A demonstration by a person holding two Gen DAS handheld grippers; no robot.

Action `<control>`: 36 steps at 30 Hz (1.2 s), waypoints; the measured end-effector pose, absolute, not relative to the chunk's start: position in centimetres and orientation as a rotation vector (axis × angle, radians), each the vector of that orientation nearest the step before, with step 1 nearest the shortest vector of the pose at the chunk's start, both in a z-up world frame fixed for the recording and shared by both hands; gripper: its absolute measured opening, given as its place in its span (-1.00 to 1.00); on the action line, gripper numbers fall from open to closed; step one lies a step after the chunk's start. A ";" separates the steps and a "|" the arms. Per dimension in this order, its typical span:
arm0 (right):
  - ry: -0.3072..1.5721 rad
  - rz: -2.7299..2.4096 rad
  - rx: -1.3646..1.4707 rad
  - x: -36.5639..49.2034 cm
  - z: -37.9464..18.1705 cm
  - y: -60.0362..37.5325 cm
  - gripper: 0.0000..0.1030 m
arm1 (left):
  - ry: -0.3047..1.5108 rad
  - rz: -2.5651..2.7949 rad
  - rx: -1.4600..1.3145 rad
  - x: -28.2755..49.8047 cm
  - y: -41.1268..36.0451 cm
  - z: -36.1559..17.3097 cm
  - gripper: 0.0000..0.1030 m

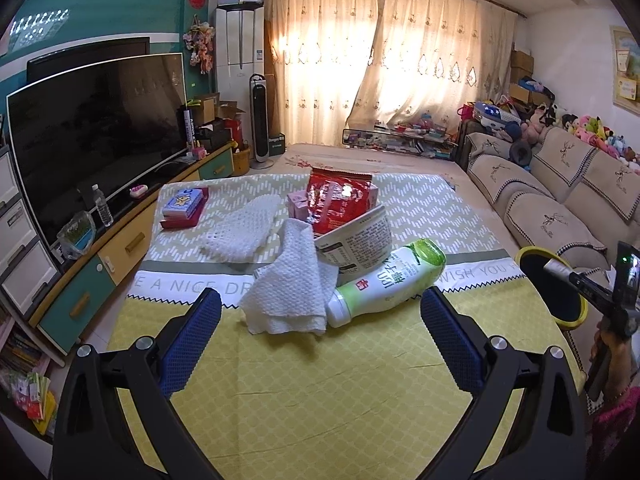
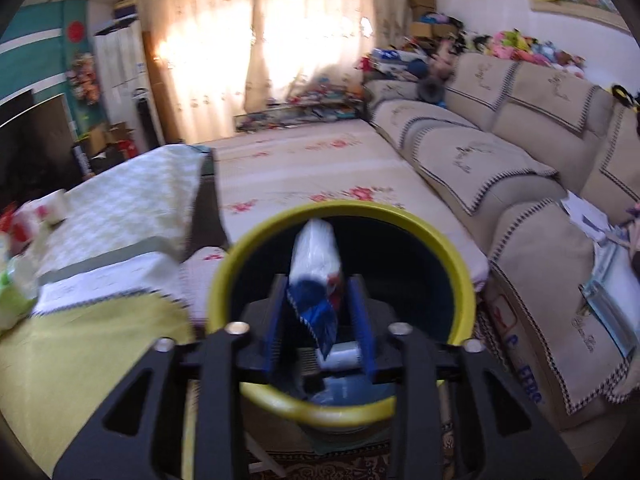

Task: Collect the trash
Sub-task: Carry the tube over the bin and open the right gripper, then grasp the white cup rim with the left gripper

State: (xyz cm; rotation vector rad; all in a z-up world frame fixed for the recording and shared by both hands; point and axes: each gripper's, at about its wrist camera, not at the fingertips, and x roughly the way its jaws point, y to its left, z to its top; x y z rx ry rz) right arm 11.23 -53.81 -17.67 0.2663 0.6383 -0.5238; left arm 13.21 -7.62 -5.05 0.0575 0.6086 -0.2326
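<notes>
The left gripper [image 1: 320,300] hangs over the near part of a table covered by a yellow-green patterned cloth [image 1: 320,380], its blue-padded fingers [image 1: 202,332] spread wide with nothing between them. Just beyond the fingertips lies a heap of trash: a crumpled white paper towel [image 1: 286,292] at the near left, touching a white and green plastic drink bottle [image 1: 390,282] that lies on its side with its cap towards the near left. Behind these sits a curled printed paper cup sleeve [image 1: 356,242], and beyond that a red foil snack bag [image 1: 340,202] stands beside a small pink carton [image 1: 298,204]. A white foam net sleeve [image 1: 240,226] lies flat to the left of the heap, and a blue and red box [image 1: 184,206] rests at the far left of the cloth. At the right edge of the table is a round bin with a yellow rim and black inside [image 1: 554,290]. In the right wrist view, the right gripper [image 2: 320,300] is directly over that yellow-rimmed bin [image 2: 466,276], jaws narrowed onto a blue, white and red plastic wrapper [image 2: 316,276] that sticks forward beyond the fingertips, above the bin's dark opening. A beige sofa [image 2: 500,152] runs along the right side of the room.
</notes>
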 end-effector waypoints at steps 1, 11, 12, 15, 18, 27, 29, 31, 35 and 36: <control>0.637 -0.537 0.270 11.5 -17.8 -53.9 -0.13 | 0.610 -0.237 0.062 13.2 -7.9 -5.1 0.91; 0.569 -0.532 0.283 9.0 -16.3 -53.1 0.03 | 0.647 -0.324 0.068 15.5 -9.6 -6.6 0.91; 0.563 -0.525 0.281 8.8 -16.0 -52.7 0.03 | 0.653 -0.329 0.068 15.8 -9.7 -6.7 0.91; 0.548 -0.510 0.273 8.4 -15.2 -51.8 0.04 | 0.672 -0.366 0.063 17.5 -10.3 -7.3 0.91; 0.541 -0.496 0.261 8.3 -14.7 -51.2 0.05 | 0.663 -0.407 0.078 19.3 -11.2 -7.4 0.91; 0.556 -0.458 0.267 8.7 -14.7 -50.1 0.05 | 0.673 -0.531 0.168 26.4 -13.5 -7.0 0.74; 0.560 -0.454 0.270 8.8 -14.8 -49.9 0.05 | 0.714 -0.555 0.173 27.7 -13.9 -7.7 0.54; 0.565 -0.450 0.272 8.9 -14.9 -50.0 0.05 | 0.757 -0.569 0.188 28.6 -14.4 -8.6 0.36; 0.564 -0.444 0.277 8.8 -14.9 -50.2 0.05 | 0.771 -0.561 0.220 28.7 -14.7 -9.5 0.13; 0.564 -0.444 0.278 8.8 -14.9 -50.2 0.05 | 0.770 -0.566 0.220 28.6 -14.7 -9.4 0.02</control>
